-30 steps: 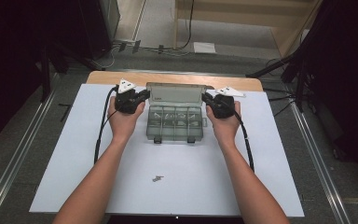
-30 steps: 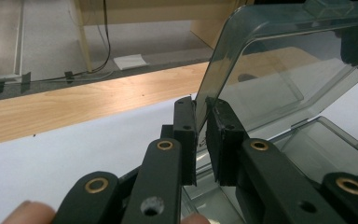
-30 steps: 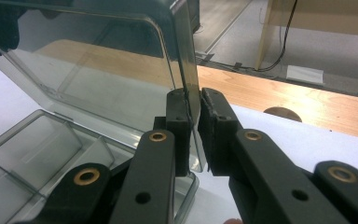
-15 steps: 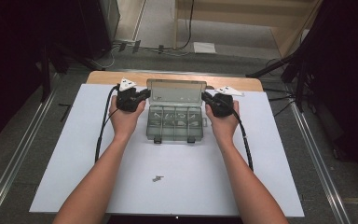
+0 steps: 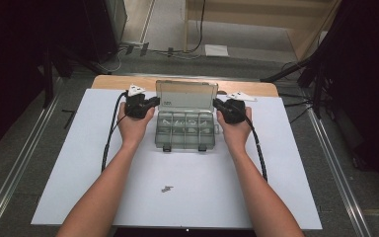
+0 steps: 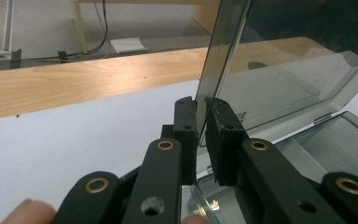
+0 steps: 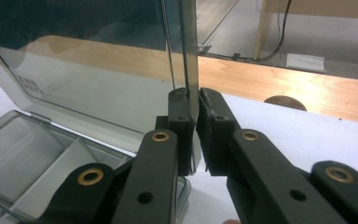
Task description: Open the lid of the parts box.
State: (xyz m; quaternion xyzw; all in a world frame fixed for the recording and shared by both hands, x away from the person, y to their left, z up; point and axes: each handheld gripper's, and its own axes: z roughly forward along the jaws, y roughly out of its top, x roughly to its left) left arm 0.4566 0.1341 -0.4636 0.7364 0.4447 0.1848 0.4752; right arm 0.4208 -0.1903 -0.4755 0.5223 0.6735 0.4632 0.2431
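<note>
A white-topped bench (image 5: 98, 187) with a wooden far edge was pictured from above, a clear plastic compartment box (image 5: 185, 131) set near its far middle. The box's lid (image 5: 186, 95) was held raised, standing almost upright at the far side of the tray. Each side edge of that lid was gripped by a pair of black tongs. The left tongs (image 5: 153, 101) were seen closed on the lid's left edge, the clear panel pinched between the two pads in the left gripper view (image 6: 200, 135). The right tongs (image 5: 217, 104) were closed likewise on the lid's right edge, the panel's rim clamped between the pads in the right gripper view (image 7: 192, 126). Small pale items were seen in the tray's compartments, too small to be told apart. A small dark piece (image 5: 166, 188) was left lying alone on the bench, well apart from the box, between the person's forearms.
</note>
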